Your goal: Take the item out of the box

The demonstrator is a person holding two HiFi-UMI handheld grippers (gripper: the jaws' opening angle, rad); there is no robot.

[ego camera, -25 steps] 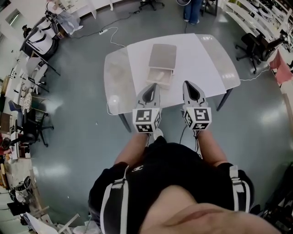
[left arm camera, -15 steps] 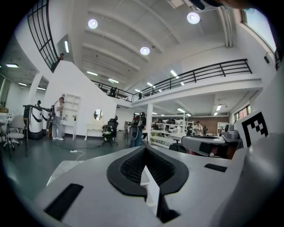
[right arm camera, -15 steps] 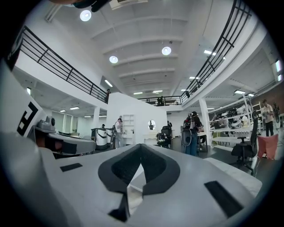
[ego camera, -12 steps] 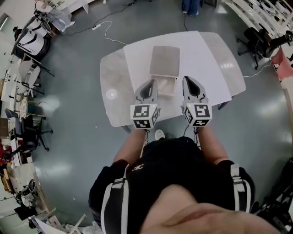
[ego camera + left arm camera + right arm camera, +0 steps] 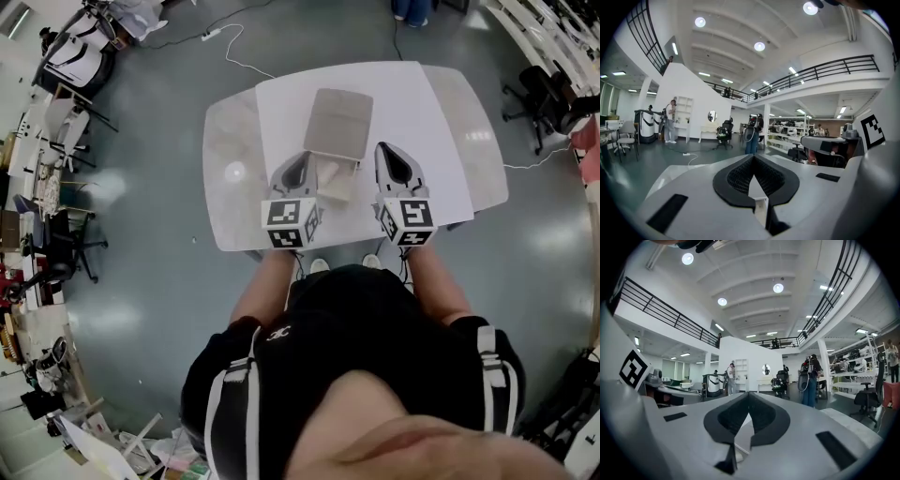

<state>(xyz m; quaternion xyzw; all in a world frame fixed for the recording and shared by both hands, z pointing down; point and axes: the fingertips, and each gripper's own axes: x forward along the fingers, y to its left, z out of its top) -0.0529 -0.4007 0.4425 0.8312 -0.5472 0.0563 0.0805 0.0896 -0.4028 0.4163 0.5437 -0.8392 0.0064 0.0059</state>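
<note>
Left side first: my left gripper (image 5: pixel 302 164) has come forward over the table (image 5: pixel 234 202). A second ago it hung back at the near edge; now its tip sits just beside the near left corner of the box (image 5: pixel 337 120). The jaws are pressed together with nothing between them, and its own view looks level across the hall, not down at the work.

In the middle, the box lies flat on the white sheet, right where it was. What has changed is me: I've stepped in, so it sits closer under my head. A paler part juts from its near end, between my two grippers. Whether that is a flap or a tray, I can't tell, and the item itself isn't showing from up here.

On the right, my right gripper (image 5: pixel 391 155) has moved up the same way, its tip just off the near right corner. The jaws are closed tip to tip and empty, and it is also held level.

So the approach looks done and nothing has been touched yet. By my reckoning the next move means tipping a gripper down and parting the jaws at that pale near end.
</note>
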